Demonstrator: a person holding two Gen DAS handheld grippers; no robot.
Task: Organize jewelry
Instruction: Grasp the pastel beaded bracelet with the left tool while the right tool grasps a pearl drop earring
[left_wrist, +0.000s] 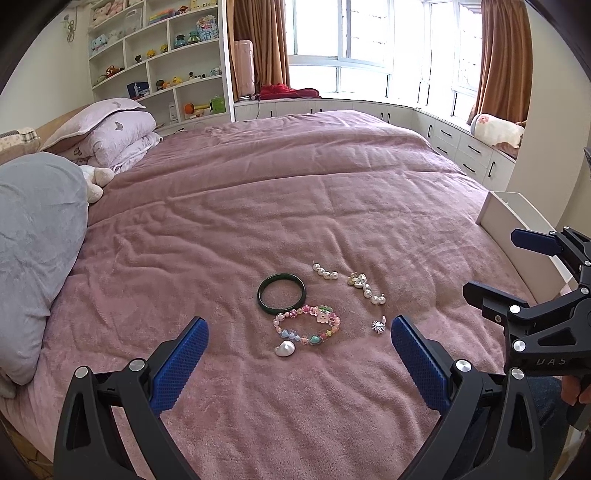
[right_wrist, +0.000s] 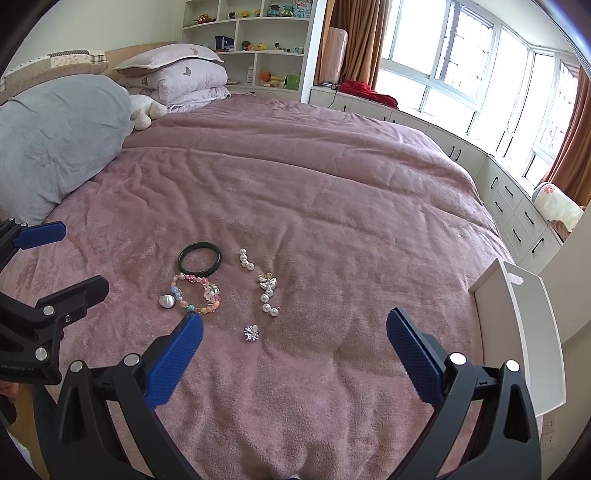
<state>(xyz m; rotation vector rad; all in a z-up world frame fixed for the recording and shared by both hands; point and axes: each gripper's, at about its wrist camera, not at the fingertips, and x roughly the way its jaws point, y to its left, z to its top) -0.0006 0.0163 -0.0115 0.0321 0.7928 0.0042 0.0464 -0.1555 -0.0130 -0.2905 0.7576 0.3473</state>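
Left claw (left_wrist: 299, 332): nearest the lens, its blue-padded fingers (left_wrist: 181, 365) spread wide apart and holding nothing, hovering low over the bed.
Right claw (right_wrist: 295, 332): also spread wide and empty, over the bed's near edge; in the left wrist view it shows at the far right (left_wrist: 517, 273), its blue pad tips apart.
Bed (left_wrist: 295, 184): covered by a rumpled pink fleece blanket; all the jewelry lies loose on it in one small cluster ahead of both claws.
Shell charm (left_wrist: 284, 348): pearly white, the closest piece, just beside the beaded bracelet.
Beaded bracelet (left_wrist: 306, 325): pastel beads with a pink flower-like charm, lying flat in a ring, its far edge touching or nearly touching the bangle.
Bangle (left_wrist: 282, 292): dark green, flat on the blanket, behind the beaded bracelet.
Pearl strand (left_wrist: 325, 272): short, four or so white pearls, farthest from the claws, right of the bangle.
Pearl earring (left_wrist: 365, 286): longer piece with a gold-and-white top and a line of pearls, right of the bracelet.
Silver charm (right_wrist: 251, 333): small, sparkly, apart from the rest, between the right claw's fingers in its own view.
White tray (right_wrist: 517, 332): an upright white panel with a cut-out handle at the bed's right edge, well apart from the jewelry.
Grey pillow (right_wrist: 55, 140): at the left, near the headboard.
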